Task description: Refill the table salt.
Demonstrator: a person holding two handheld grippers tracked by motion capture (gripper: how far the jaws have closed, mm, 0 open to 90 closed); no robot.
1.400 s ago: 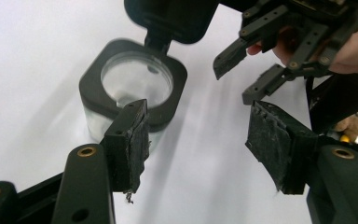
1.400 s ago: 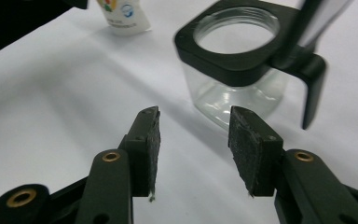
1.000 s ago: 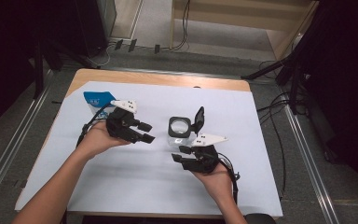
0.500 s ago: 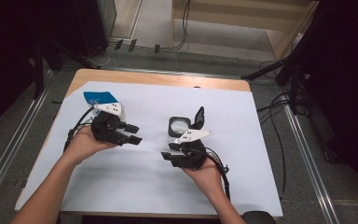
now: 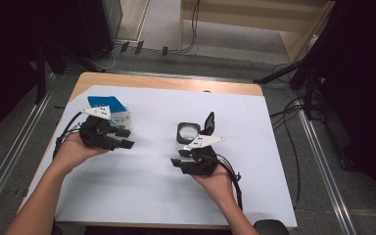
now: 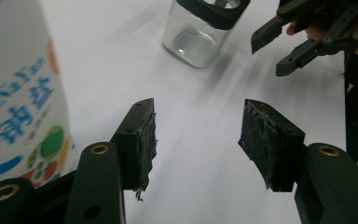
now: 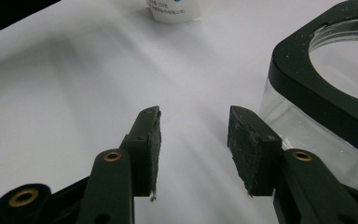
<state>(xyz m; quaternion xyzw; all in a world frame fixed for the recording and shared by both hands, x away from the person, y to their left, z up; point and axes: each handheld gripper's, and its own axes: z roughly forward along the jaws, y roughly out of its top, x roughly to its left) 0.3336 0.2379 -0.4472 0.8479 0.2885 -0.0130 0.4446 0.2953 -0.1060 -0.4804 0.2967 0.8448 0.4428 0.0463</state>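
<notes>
A clear square glass jar (image 5: 188, 132) with a black rim stands mid-table, its black lid (image 5: 208, 121) flipped up behind it. A blue and white carton (image 5: 112, 111) stands at the far left. My left gripper (image 5: 125, 138) is open, just right of the carton, and holds nothing. In the left gripper view the carton (image 6: 21, 98) is close at the left and the jar (image 6: 204, 29) lies ahead. My right gripper (image 5: 178, 159) is open and empty, just in front of the jar and pointing left. In the right gripper view the jar (image 7: 328, 95) sits right of the pads.
A white sheet (image 5: 142, 196) covers the wooden table (image 5: 152, 81). The other hand's gripper (image 6: 307, 39) shows at the top right of the left gripper view. The carton's base (image 7: 173, 10) shows far off in the right gripper view. Cables trail on the floor around the table.
My left gripper has drawn back to the left, closer to the carton. My right gripper has shifted left, in front of the jar. Both stay open.
</notes>
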